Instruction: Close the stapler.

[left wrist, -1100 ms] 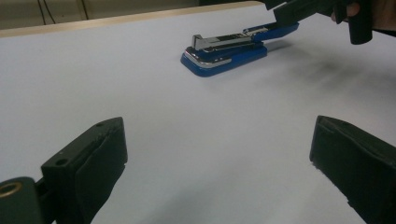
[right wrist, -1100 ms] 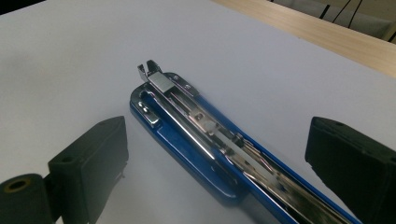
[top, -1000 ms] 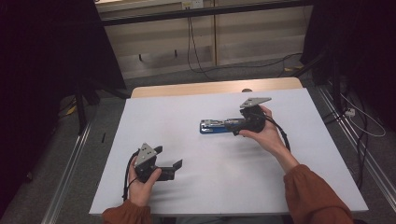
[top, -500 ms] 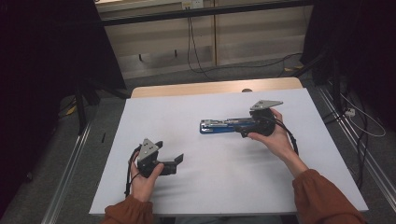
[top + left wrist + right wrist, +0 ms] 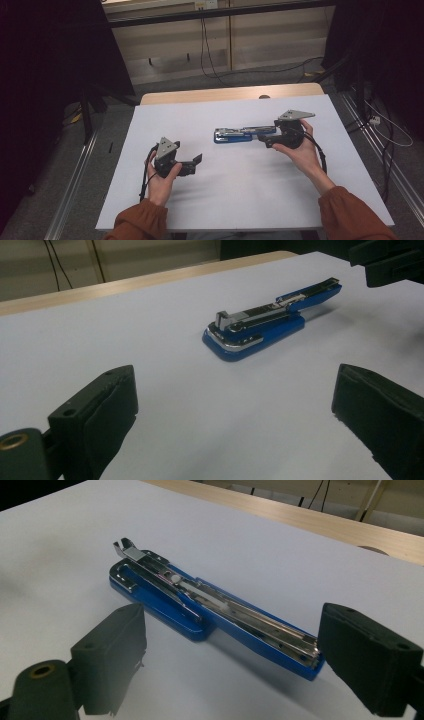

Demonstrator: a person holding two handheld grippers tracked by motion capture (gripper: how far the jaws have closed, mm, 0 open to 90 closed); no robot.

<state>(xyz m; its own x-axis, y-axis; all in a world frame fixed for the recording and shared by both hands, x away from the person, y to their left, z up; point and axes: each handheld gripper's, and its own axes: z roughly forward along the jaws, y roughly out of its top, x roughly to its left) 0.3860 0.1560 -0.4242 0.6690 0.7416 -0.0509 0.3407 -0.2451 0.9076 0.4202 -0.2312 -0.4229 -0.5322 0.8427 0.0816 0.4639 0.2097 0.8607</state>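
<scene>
A blue stapler (image 5: 244,134) lies on the white table (image 5: 235,200), right of the middle, its metal staple track exposed on top. My right gripper (image 5: 266,140) is open at the stapler's right end. In the right gripper view the stapler (image 5: 210,607) runs from the far left toward the right jaw, and its near end lies just ahead of my open right gripper (image 5: 232,655). My left gripper (image 5: 196,161) is open and holds nothing, well left of the stapler and pointing toward it. The left gripper view has the stapler (image 5: 272,320) beyond the open left gripper (image 5: 235,410).
A wooden strip (image 5: 225,94) runs along the table's far edge. Metal rails (image 5: 75,190) flank the table on the floor, and cables (image 5: 380,125) lie to the right. Black curtains stand on both sides.
My right gripper has drawn back to the right along the stapler toward its end. My left gripper has moved a little right and forward. The stapler has stayed where it was.
</scene>
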